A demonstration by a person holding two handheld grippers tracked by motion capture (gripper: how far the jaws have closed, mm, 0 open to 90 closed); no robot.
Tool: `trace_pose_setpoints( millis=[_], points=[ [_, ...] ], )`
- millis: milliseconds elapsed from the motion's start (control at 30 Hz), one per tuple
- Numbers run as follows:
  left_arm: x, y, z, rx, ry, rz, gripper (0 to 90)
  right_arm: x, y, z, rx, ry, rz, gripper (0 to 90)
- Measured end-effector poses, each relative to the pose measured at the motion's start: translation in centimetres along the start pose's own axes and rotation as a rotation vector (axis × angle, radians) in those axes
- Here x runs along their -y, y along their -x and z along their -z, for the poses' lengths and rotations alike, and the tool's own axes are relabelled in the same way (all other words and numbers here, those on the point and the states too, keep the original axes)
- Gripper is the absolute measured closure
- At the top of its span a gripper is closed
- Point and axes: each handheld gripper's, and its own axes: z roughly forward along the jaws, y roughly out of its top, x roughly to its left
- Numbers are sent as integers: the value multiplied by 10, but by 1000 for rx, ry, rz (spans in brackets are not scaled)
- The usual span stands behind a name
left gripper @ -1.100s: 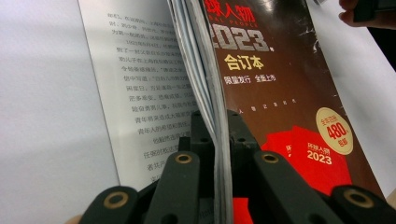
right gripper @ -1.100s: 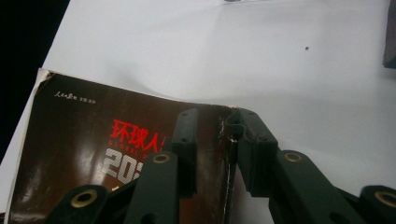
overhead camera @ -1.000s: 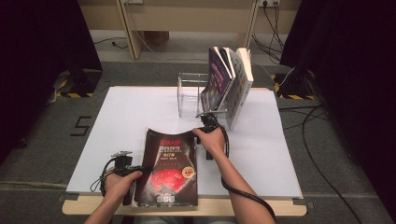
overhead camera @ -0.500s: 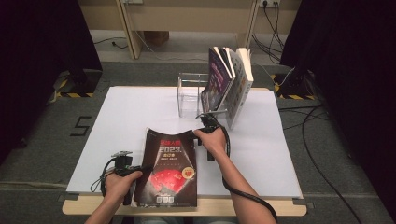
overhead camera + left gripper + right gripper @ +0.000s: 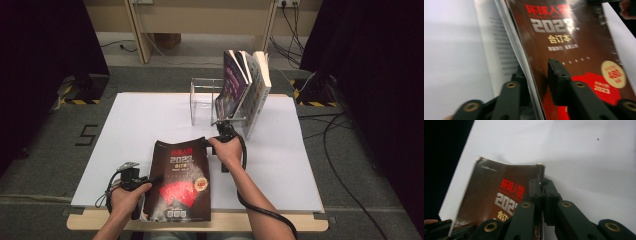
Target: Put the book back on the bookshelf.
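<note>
While the right gripper (image 5: 540, 185) pinches the brown magazine (image 5: 182, 177) at its far corner, the left gripper (image 5: 535, 75) straddles the near edge, jaws parted (having just opened); it should close before lifting the magazine off the table (image 5: 145, 115).

"2023" on the dark magazine (image 5: 579, 50)

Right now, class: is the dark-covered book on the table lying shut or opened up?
Partly opened. In the left gripper view the book's front cover stands lifted off a printed page; the high view shows its far edge curling up.
</note>
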Motion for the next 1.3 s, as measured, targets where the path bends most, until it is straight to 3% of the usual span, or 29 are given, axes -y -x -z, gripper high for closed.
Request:
trace_pose_setpoints(
  millis=[133,300,567,800,1033,1300],
  points=[
    [-4,-5,7,-40,66,4,482,-3,-7,11,-6,42,14,881],
    [-12,-8,16,-40,160,-15,441,-8,-15,29,-8,108,55,881],
    [-10,-8,14,-38,165,-19,399,-15,-31,58,21,215,135,882],
    [-11,-6,13,-40,173,-34,401,-18,-42,87,47,294,174,882],
    [-11,-5,12,-43,177,-41,403,-23,-45,115,70,363,186,882],
    [-11,-6,12,-49,180,-48,404,-24,-50,131,90,403,208,882]
  ],
)
